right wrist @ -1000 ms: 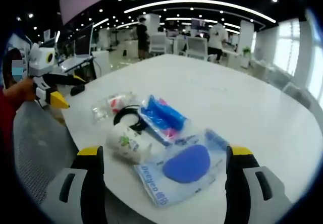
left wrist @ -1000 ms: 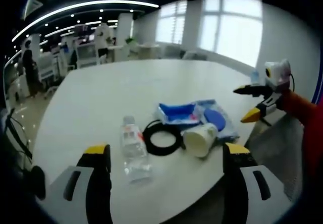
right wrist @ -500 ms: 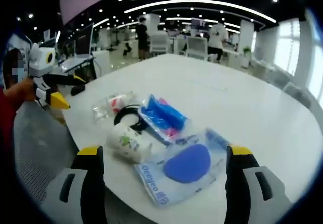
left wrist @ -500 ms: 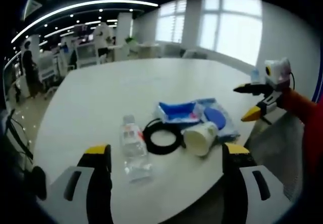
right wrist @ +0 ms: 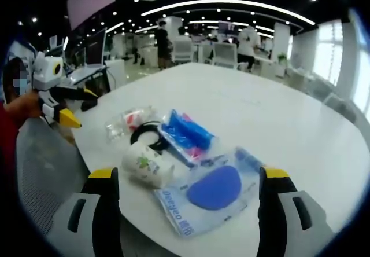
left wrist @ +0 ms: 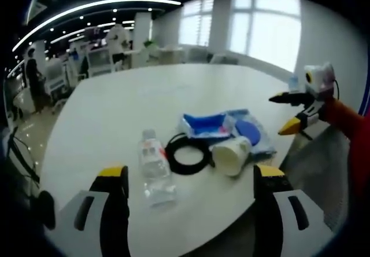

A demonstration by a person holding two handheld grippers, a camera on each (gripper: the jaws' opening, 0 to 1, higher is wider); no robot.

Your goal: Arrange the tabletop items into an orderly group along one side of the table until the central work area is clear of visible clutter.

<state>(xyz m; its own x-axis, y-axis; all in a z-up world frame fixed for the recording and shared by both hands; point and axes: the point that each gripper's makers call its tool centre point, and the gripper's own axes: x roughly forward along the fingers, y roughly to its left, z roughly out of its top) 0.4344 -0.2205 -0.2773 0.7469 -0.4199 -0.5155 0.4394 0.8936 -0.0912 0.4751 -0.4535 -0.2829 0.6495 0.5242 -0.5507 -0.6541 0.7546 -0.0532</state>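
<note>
- Left gripper view is showing the left gripper (left wrist: 189, 179) hovering at the near table (left wrist: 115, 112) edge, jaws spread wide and gripping nothing; the right gripper (left wrist: 295, 113) is hanging at the far right, jaws also apart and empty.
- Clutter is sitting bunched near the table's near edge: a water bottle (left wrist: 155, 167) lying on its side at left, a black ring (left wrist: 187, 155) just beside it, a paper cup (left wrist: 232, 155) tipped over touching the ring, a blue pouch (left wrist: 203, 125) behind, and a clear packet with a blue disc (right wrist: 211, 192) at right.
- Risk, as I am judging it: the bottle and cup are lying on their curved sides, so a nudge could be sending either rolling off the near edge.
- The packet's slick film may be slipping from the jaws.
</note>
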